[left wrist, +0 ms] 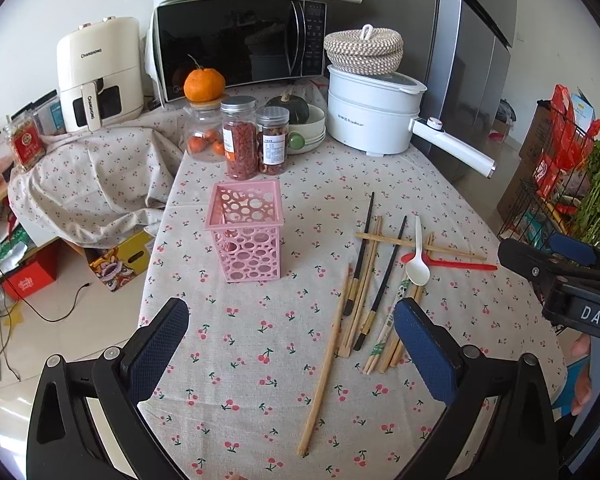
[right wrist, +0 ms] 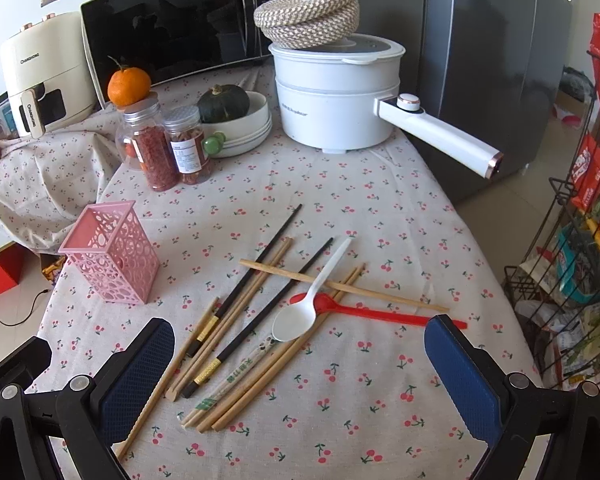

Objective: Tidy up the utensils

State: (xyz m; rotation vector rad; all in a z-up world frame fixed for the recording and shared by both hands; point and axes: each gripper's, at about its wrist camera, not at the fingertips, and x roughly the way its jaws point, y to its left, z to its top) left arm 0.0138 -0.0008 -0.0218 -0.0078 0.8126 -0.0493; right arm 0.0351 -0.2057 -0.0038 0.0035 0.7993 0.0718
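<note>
Blue-padded fingers of the left gripper filled the bottom of the left wrist view, spread wide with nothing between them, hovering over the cherry-print tablecloth. Just ahead stood the pink holder, upright and apparently empty, presumably set there to receive the utensils. To its right lay the heap: wooden chopsticks, black chopsticks, a white spoon and a red spoon, loosely crossed as if dropped rather than sorted. At the right edge, part of the right gripper showed. From the right wrist view, the right gripper likewise stood wide and held nothing, poised directly over the pile, probably to take the first piece. The white spoon rested across the red spoon and several wooden chopsticks, so it looked easiest to lift first. The pink holder sat well to the left, nearer the other gripper.
</note>
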